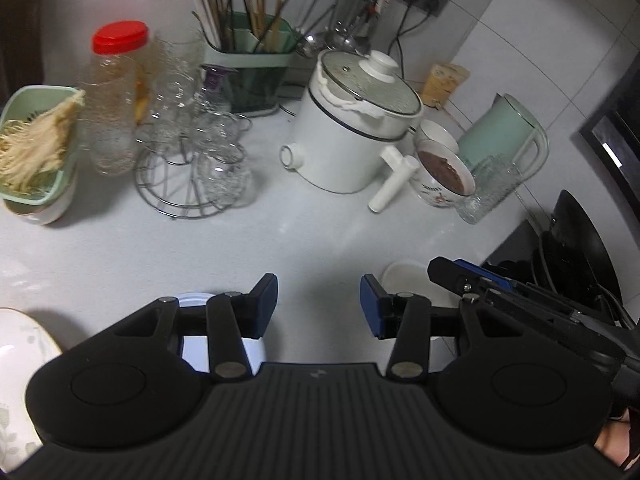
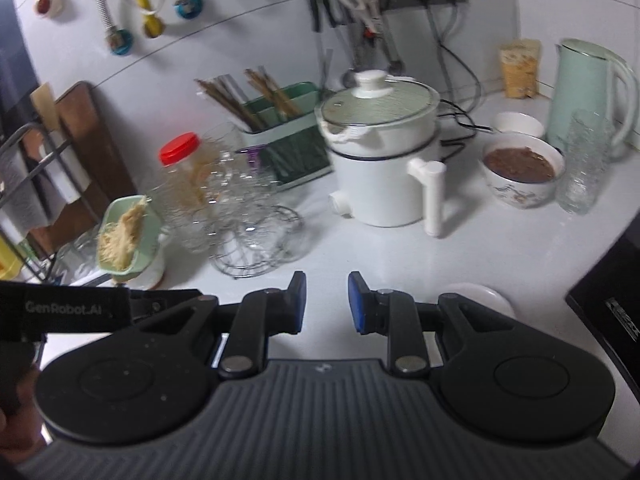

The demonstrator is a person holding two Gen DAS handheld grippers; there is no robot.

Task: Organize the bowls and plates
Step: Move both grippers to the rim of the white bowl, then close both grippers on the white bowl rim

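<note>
My left gripper (image 1: 319, 306) is open and empty above the white counter. A white plate with a leaf pattern and gold rim (image 1: 16, 364) lies at the lower left. A small white-blue dish (image 1: 192, 302) sits under the left finger. A white dish (image 1: 404, 276) lies behind the right finger; it also shows in the right wrist view (image 2: 484, 298). My right gripper (image 2: 327, 304) is open and empty above the counter. A floral bowl of brown food (image 2: 520, 172) and a white bowl (image 2: 518, 124) stand at the right, by the kettle.
A white electric pot (image 2: 384, 156) with a glass lid stands mid-counter. A wire glass rack (image 2: 248, 216), a red-capped jar (image 2: 180, 168), a green basket of enoki mushrooms (image 2: 124, 236), a chopstick holder (image 2: 284, 136), a mint kettle (image 2: 584, 92) and a tall glass (image 2: 584, 160) surround it. Black pans (image 1: 576, 248) stand at the right.
</note>
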